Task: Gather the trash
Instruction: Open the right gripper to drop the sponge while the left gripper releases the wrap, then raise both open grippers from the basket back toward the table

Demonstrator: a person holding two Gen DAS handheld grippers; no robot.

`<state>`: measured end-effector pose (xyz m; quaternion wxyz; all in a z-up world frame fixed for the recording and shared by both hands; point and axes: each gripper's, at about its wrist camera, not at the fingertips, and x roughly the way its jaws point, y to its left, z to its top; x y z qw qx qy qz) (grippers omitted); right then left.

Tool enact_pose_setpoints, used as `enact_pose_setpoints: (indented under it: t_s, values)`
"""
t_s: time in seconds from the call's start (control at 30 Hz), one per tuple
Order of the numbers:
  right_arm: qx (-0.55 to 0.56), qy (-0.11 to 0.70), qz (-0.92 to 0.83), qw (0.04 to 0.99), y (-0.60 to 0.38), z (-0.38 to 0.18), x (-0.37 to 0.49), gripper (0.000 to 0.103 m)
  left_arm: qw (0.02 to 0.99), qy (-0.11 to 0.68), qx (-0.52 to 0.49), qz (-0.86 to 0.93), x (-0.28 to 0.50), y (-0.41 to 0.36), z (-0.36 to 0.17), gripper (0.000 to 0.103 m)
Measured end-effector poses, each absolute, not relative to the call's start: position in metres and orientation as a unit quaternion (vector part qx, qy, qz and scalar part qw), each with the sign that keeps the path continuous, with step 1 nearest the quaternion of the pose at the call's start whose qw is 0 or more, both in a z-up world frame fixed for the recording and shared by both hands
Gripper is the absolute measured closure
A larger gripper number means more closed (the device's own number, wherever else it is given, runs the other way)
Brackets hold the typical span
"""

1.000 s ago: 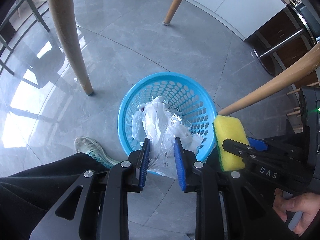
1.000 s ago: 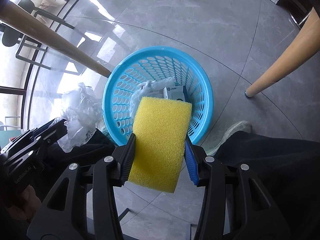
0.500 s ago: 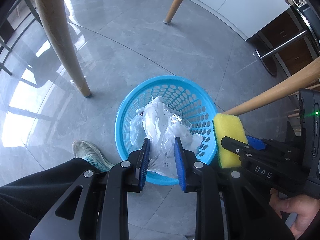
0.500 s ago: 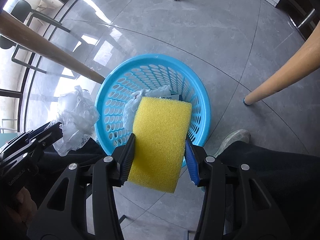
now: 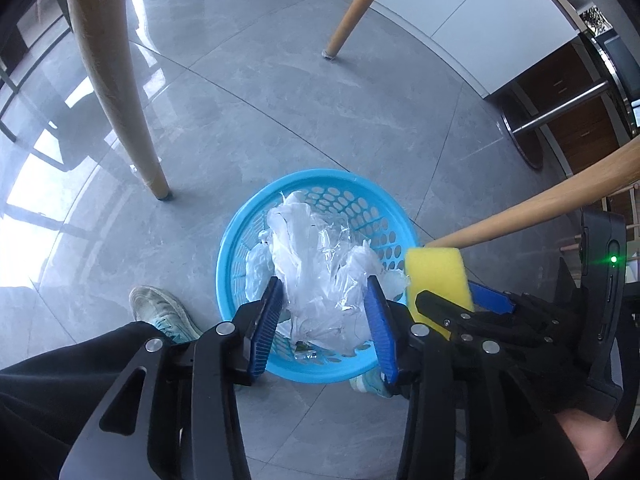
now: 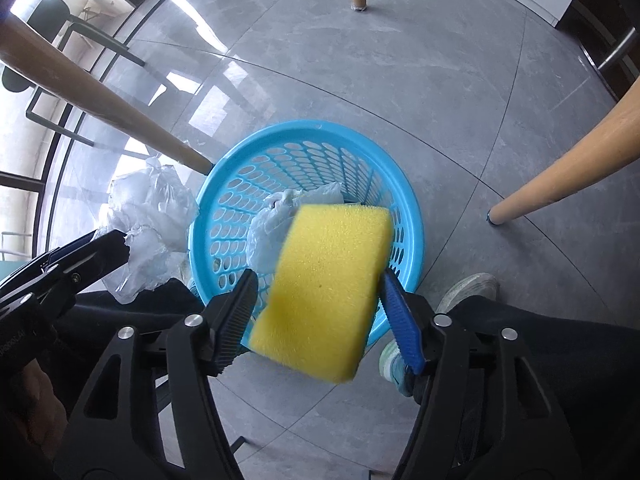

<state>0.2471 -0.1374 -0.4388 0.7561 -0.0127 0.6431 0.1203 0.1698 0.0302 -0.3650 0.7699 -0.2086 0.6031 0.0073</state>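
A round blue basket [image 5: 240,232] [image 6: 320,126] stands on the grey floor tiles below both grippers, with a white bag [image 6: 272,224] lying in it. The jaws of my left gripper [image 5: 323,284] are opening. Crumpled clear plastic [image 5: 324,292] [image 6: 148,220] sits loosely between them, over the basket's near side. The jaws of my right gripper [image 6: 319,276] are opening too. A yellow sponge [image 6: 328,288] [image 5: 436,272] hangs tilted and blurred between them, with a gap showing at the left pad, above the basket's near rim.
Wooden furniture legs [image 5: 112,80] [image 5: 520,212] [image 6: 580,160] slant down around the basket. The person's shoes [image 5: 156,304] [image 6: 472,288] and black trouser legs stand close on the near side. A dark cabinet with a metal bar [image 5: 560,112] is at the right.
Both pairs of jaws have widened. The sponge has tilted and come free of the left pad. The plastic has spread out between the left gripper's pads.
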Motion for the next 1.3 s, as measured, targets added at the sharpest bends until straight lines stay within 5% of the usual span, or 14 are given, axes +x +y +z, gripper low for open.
enact_pose_setpoints:
  t_s: [1.07, 1.3]
  values:
    - [-0.020, 0.593, 0.185, 0.783, -0.159, -0.298, 0.127, 0.021, 0.819, 0.544, -0.184, 0.004, 0.083, 0.033, -0.273, 0.055]
    - [-0.001, 0.596, 0.183, 0.782, -0.169, -0.295, 0.128, 0.021, 0.825, 0.534, -0.186, -0.028, 0.109, 0.028, -0.287, 0.039]
